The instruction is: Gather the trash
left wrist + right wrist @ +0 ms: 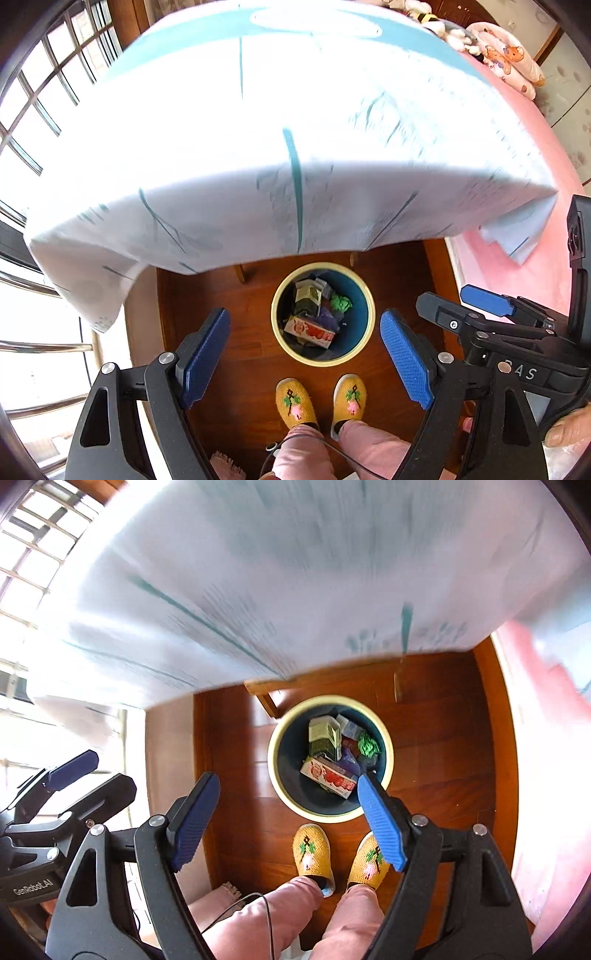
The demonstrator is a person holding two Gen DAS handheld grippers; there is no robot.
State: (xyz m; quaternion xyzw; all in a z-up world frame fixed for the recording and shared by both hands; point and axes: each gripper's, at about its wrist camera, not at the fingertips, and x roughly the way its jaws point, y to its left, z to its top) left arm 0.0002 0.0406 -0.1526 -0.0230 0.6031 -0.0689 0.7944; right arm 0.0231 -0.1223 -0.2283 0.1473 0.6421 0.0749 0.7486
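Left wrist view: the left gripper (306, 358) is held high above the bin (322, 313), its fingers spread wide with nothing between them. The trash lies inside the bin: one red-and-white carton (310, 331), one green wad (340, 302), one pale box (308, 295), and darker scraps that cannot be counted. Two yellow slippers (295, 402) stand just beside the bin's near rim; the table's white cloth (258, 147) overhangs beyond its far rim. The right gripper (480, 306) is seen to the right of the bin.

Right wrist view: the right gripper (291, 819) is also spread and empty above the bin (280, 775). The drop is judged done, so both grippers are best lifted straight up, kept clear of the cloth (258, 590) edge, before more trash is sought on the table.
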